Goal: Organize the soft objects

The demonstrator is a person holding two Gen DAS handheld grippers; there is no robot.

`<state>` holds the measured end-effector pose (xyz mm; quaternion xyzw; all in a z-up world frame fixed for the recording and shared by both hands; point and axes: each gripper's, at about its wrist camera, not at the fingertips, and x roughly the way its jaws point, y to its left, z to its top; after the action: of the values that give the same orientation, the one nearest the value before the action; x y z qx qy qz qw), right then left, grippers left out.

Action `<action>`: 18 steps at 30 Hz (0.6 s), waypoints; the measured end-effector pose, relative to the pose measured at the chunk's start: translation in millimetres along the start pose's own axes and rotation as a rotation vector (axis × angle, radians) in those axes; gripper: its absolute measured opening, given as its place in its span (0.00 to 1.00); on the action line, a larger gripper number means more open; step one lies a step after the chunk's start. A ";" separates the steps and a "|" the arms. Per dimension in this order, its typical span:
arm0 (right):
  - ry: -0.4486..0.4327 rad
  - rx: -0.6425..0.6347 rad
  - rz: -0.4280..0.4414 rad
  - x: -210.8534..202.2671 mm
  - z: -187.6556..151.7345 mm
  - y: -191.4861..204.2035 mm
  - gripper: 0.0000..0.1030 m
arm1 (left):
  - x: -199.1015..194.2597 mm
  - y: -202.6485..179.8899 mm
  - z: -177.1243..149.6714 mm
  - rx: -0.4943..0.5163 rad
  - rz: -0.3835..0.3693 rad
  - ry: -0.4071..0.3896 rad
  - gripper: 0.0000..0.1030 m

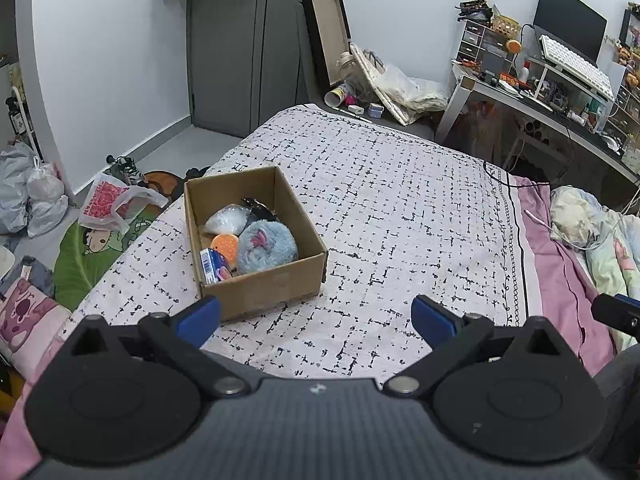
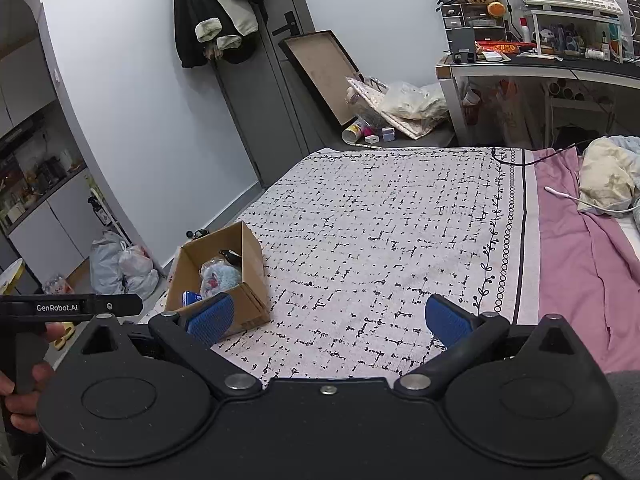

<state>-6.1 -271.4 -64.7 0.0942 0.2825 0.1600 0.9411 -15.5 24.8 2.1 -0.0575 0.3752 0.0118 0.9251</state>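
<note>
Both your left gripper (image 1: 316,316) and right gripper (image 2: 328,318) hang spread wide, holding nothing. The cardboard box (image 1: 264,288) near the bed's (image 1: 400,200) left edge already holds the blue plush (image 1: 266,246). Sorting looks finished, though nearer items may hide; check before withdrawing.

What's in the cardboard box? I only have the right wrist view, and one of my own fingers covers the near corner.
Observer: An orange round item lies in the cardboard box, between the blue fluffy toy and a small blue carton. Your view hides it.
Operator: Is the left gripper holding anything?
Observer: No. The left gripper is open and empty above the bedspread.
Operator: Anything soft outside the box that I can't see?
Observer: A pink cushion shows past the bedspread's left edge, outside your frame.
</note>
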 end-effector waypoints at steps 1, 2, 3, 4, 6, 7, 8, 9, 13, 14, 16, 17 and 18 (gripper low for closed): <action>0.000 0.000 0.000 0.0 0.0 0.0 1.00 | -0.1 0.2 0.2 0.002 -0.001 0.001 0.98; 0.001 0.002 -0.001 -0.1 0.0 0.2 1.00 | -0.1 0.3 0.6 0.001 0.000 0.004 0.98; 0.002 0.003 -0.001 -0.4 0.0 0.1 1.00 | 0.0 0.2 0.7 0.001 0.000 0.005 0.98; 0.002 0.004 -0.001 -0.4 -0.1 -0.2 1.00 | 0.1 0.2 1.1 -0.001 0.002 0.007 0.98; 0.003 0.004 -0.001 -0.8 -0.3 -0.5 1.00 | 0.4 -0.5 1.8 0.002 0.003 0.006 0.98; 0.002 0.004 -0.001 -0.8 -0.3 -0.5 1.00 | 0.4 -0.3 1.5 0.004 0.003 0.005 0.98; 0.003 0.004 -0.001 -0.6 -0.1 -0.5 1.00 | 0.3 -0.6 1.7 0.006 0.002 0.004 0.98; 0.002 0.004 -0.001 -0.4 -0.1 -0.4 1.00 | 0.4 -1.7 1.7 0.008 0.000 0.005 0.98; 0.003 0.009 0.000 0.1 0.0 -1.4 1.00 | -0.3 -5.4 2.5 0.021 0.001 0.003 0.98; 0.002 0.008 0.000 0.1 0.1 -1.4 1.00 | 0.2 -7.8 2.5 0.027 0.004 0.002 0.98; 0.003 0.008 0.001 0.0 -0.1 -1.6 1.00 | -0.1 -9.5 1.9 0.036 0.005 0.001 0.98; 0.003 0.010 -0.001 0.1 0.1 -1.4 1.00 | -0.1 -10.4 1.9 0.040 0.004 0.002 0.98; 0.003 0.011 -0.001 0.0 0.1 -1.5 1.00 | -0.2 -11.2 2.0 0.041 0.004 0.001 0.98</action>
<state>-5.7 -272.8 -65.1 0.0991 0.2851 0.1581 0.9402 -13.6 14.0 4.7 -0.0376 0.3761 0.0060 0.9258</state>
